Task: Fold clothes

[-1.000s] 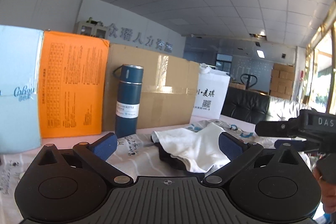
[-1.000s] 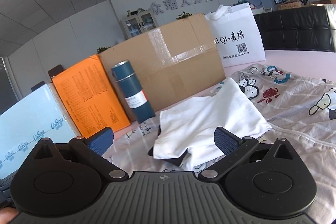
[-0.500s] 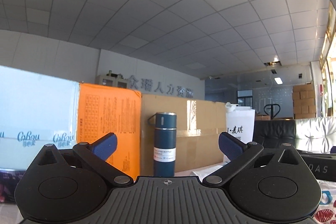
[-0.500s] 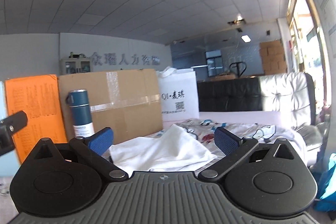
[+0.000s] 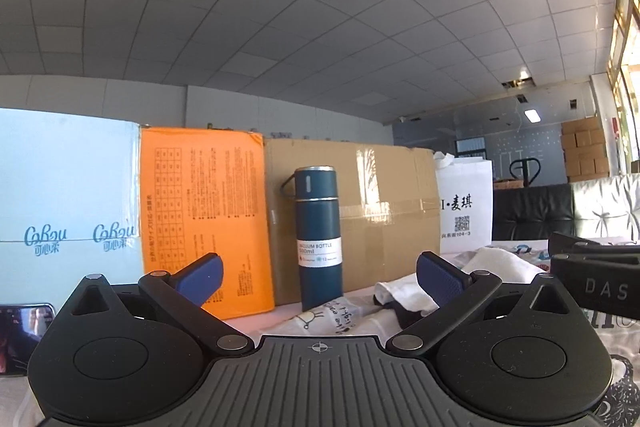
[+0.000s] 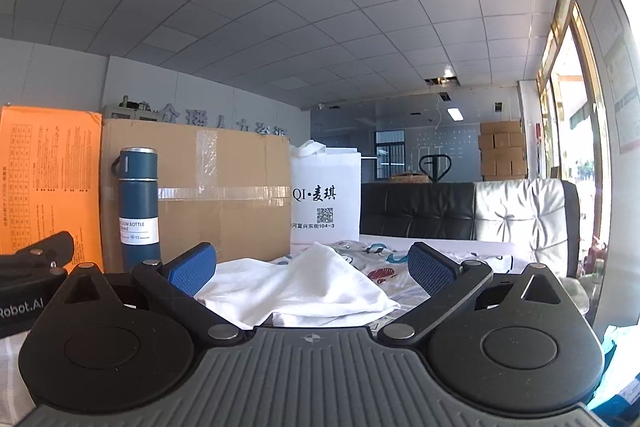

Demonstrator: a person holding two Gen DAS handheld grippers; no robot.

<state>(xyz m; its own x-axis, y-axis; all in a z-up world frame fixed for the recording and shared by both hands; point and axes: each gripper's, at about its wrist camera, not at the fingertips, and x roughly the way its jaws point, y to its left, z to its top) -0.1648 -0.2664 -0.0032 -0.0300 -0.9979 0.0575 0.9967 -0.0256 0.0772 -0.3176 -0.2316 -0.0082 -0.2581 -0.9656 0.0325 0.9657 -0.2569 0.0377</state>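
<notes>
A white garment (image 6: 304, 287) lies folded on a cartoon-print cloth (image 6: 376, 259) that covers the table. It also shows in the left wrist view (image 5: 500, 263), with a dark garment (image 5: 404, 315) under it. My left gripper (image 5: 320, 277) is open and empty, low over the table, short of the clothes. My right gripper (image 6: 312, 265) is open and empty, just in front of the white garment. Each gripper shows at the edge of the other's view: the right one (image 5: 596, 279), the left one (image 6: 32, 267).
A blue vacuum bottle (image 5: 318, 239) stands at the back before a cardboard box (image 5: 384, 211). An orange box (image 5: 204, 215) and a light blue box (image 5: 68, 203) stand to its left, a white tote bag (image 6: 326, 203) to its right. A black sofa (image 6: 416, 211) is behind.
Both grippers tilted from looking down at the clothes to looking level and low over the table. The white garment has not moved. Both stay open.
</notes>
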